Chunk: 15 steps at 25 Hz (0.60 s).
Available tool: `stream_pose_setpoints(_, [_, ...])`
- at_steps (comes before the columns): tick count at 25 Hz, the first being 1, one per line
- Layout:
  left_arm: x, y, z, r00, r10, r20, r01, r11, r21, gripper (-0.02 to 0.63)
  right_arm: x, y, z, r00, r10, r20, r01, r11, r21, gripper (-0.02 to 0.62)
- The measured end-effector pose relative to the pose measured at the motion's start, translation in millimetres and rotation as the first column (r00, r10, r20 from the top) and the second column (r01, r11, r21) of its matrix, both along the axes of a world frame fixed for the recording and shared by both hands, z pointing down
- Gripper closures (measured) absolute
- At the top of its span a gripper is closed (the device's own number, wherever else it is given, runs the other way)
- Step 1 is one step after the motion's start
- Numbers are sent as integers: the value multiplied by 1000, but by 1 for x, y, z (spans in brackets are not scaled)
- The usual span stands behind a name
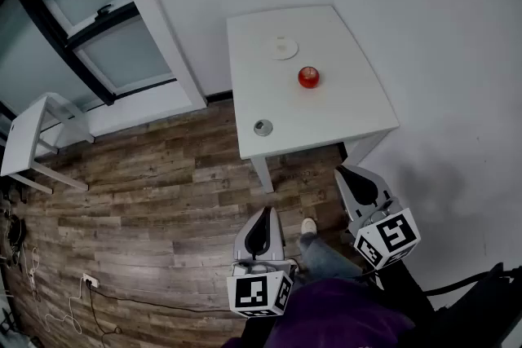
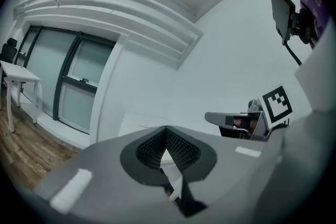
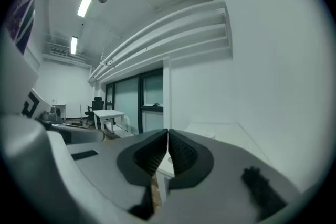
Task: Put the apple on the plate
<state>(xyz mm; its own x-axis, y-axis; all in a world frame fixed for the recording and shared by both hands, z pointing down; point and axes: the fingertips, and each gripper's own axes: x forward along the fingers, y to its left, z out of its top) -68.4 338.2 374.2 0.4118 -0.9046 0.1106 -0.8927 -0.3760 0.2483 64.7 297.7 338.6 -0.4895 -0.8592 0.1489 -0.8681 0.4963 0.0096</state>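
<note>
Head view: apple (image 1: 308, 77) sits mid-bench (image 1: 351, 110), up-frame of both grippers, each closed and empty. Right gripper (image 1: 347, 175) is nearer than left gripper (image 1: 264, 216); plate (image 1: 284, 48) lies beyond, toward upper left.

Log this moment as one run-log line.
stage: pre-approach | apple: on table, off plate | left gripper: shut, empty | right gripper: shut, empty

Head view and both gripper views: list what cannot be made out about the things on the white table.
- Small grey round object: head view, too small to identify.
- Plate: head view, white on the white table; its depth is unclear.
- Apple: not visible in either gripper view; the bodies of the left hand-held gripper and right hand-held gripper cover much of the tabletop.
</note>
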Motion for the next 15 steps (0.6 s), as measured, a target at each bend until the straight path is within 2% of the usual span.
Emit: stream_pose_setpoints(15, [58, -117, -8, 1000, -16, 6, 16, 1000, 3, 599, 59, -120, 9, 1000, -20, -13, 20, 998, -52, 584])
